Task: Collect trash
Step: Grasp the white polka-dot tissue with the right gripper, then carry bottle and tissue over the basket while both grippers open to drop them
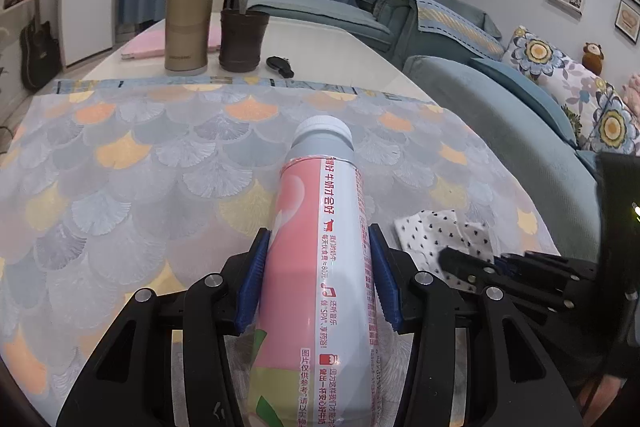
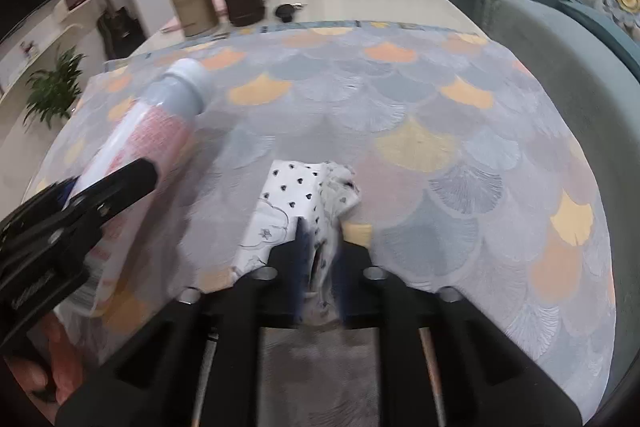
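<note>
My left gripper [image 1: 318,247] is shut on a pink and white milk bottle [image 1: 320,267] with a white cap, held over the patterned tablecloth [image 1: 140,167]. The bottle also shows at the left of the right wrist view [image 2: 160,123], with the left gripper's fingers [image 2: 116,187] around it. My right gripper [image 2: 320,239] is shut on a crumpled white paper with small black hearts [image 2: 296,187], just above the cloth. The same paper [image 1: 440,227] and the right gripper [image 1: 472,267] show at the right of the left wrist view.
At the table's far end stand a gold thermos [image 1: 191,15], a dark brown cup [image 1: 243,39], a pink notebook [image 1: 148,47] and a black key fob [image 1: 280,65]. A blue-grey sofa [image 1: 500,131] with flowered cushions runs along the right side. A potted plant [image 2: 52,91] stands left.
</note>
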